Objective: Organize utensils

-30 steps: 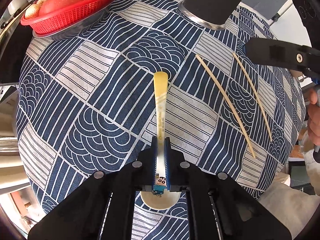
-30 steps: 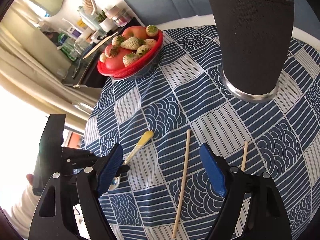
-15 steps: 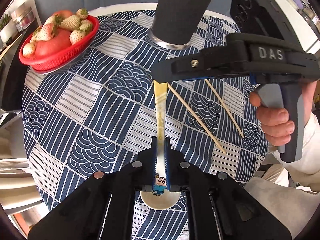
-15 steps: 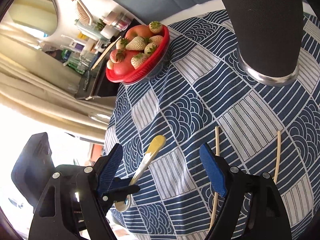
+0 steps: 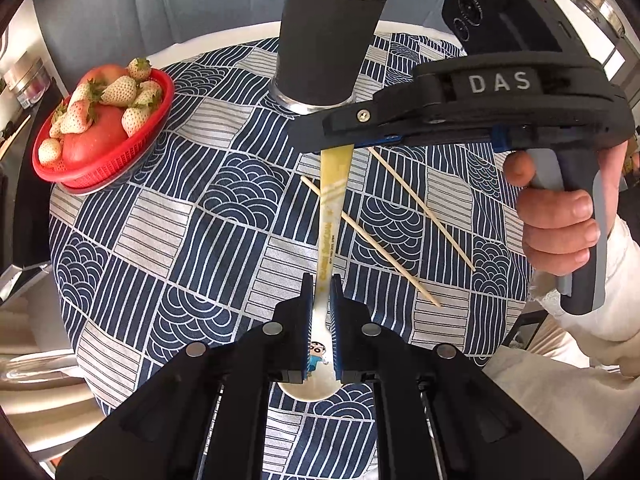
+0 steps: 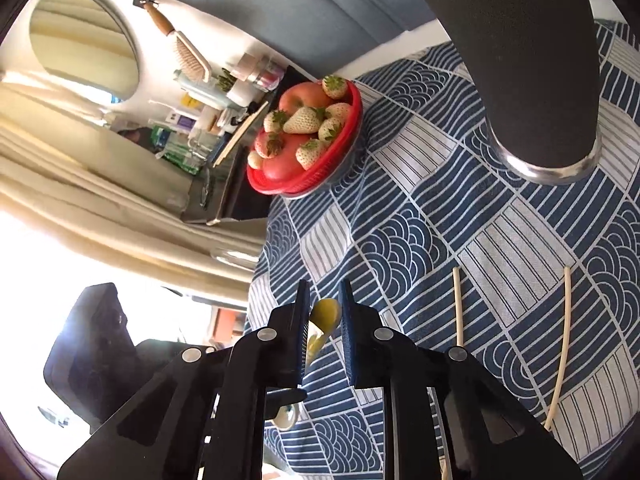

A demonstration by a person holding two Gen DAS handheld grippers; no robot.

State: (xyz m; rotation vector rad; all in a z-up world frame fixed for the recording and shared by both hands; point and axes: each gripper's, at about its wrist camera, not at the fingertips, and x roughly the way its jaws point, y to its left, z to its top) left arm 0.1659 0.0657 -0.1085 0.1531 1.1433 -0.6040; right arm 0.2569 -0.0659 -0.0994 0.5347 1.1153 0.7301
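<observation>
Nearest: left gripper, jaws drawn in tight on the neck of a spoon. Bowl end sits below the fingers, w/ a small cartoon sticker on the stem; yellow handle runs fwd, lifted clear of the tablecloth.

Handle tip: right gripper, held in a hand w/ a pale sleeve, comes in from the side. Its jaws are closing, w/ the yellow handle end between the blue pads; whether both pads already press it cannot be told. So the spoon spans both grippers, one at each end.

On the cloth beyond the spoon: two chopsticks lying loose, roughly parallel, slightly apart, on the hand's side of the handle. One passes under the spoon handle as seen from the left wrist.

Farther: black utensil holder, metal base ring, upright on the cloth; two stick ends poke from its mouth.

Far left edge: red basket w/ pale strawberries and an apple.

Background, off the table: shelf of toiletries, a hairbrush, an oval mirror.
</observation>
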